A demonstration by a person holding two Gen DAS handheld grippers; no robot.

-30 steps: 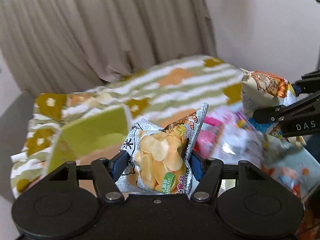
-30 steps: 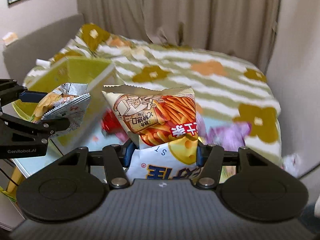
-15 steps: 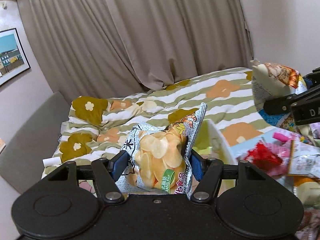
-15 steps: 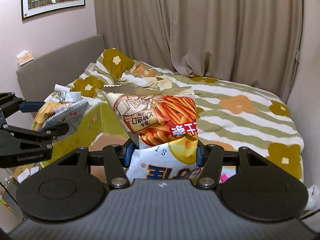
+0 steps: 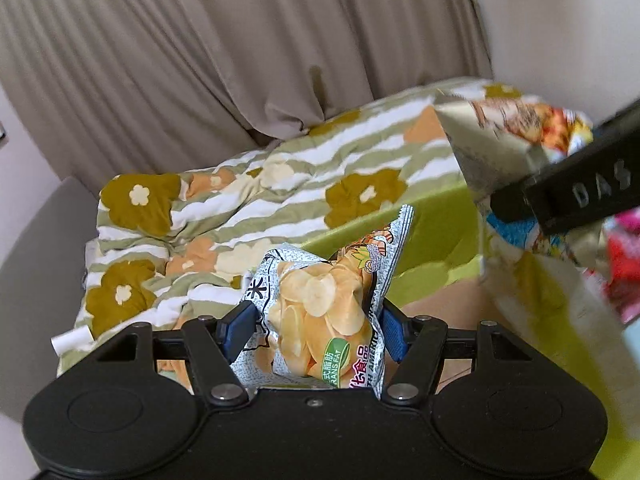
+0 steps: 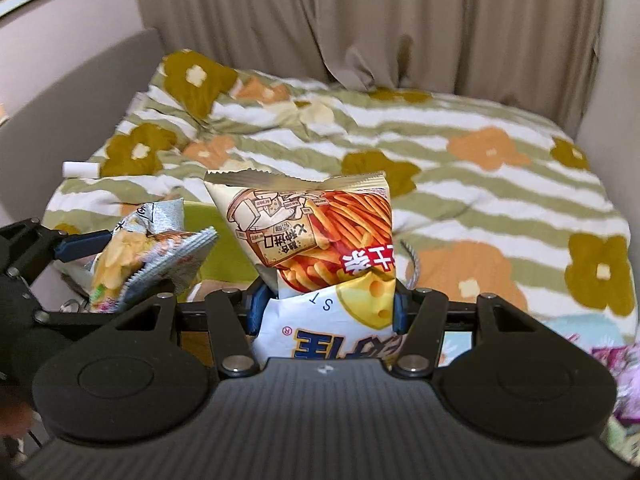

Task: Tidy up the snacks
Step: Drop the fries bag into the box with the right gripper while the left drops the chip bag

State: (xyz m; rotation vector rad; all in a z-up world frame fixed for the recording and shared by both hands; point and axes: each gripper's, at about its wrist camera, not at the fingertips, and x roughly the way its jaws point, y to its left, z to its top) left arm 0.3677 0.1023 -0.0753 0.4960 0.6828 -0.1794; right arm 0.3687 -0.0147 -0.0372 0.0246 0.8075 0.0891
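My left gripper (image 5: 316,330) is shut on a silver bag of potato chips (image 5: 324,312) and holds it above a lime green box (image 5: 440,232). The same bag (image 6: 140,256) shows at the left of the right wrist view. My right gripper (image 6: 326,308) is shut on a bag of cheese-flavoured snack sticks (image 6: 320,236), held up beside the green box (image 6: 224,256). That bag (image 5: 500,140) shows at the upper right of the left wrist view, near the box's right wall.
A bed with a green striped flower quilt (image 6: 460,152) lies behind the box, with beige curtains (image 5: 200,60) beyond it. More snack packets (image 5: 624,264) lie at the far right. A grey headboard (image 5: 32,260) stands at the left.
Both grippers have tilted downward and come closer together over the green box, each still holding its bag. The right gripper's bag now looms larger in the left wrist view.
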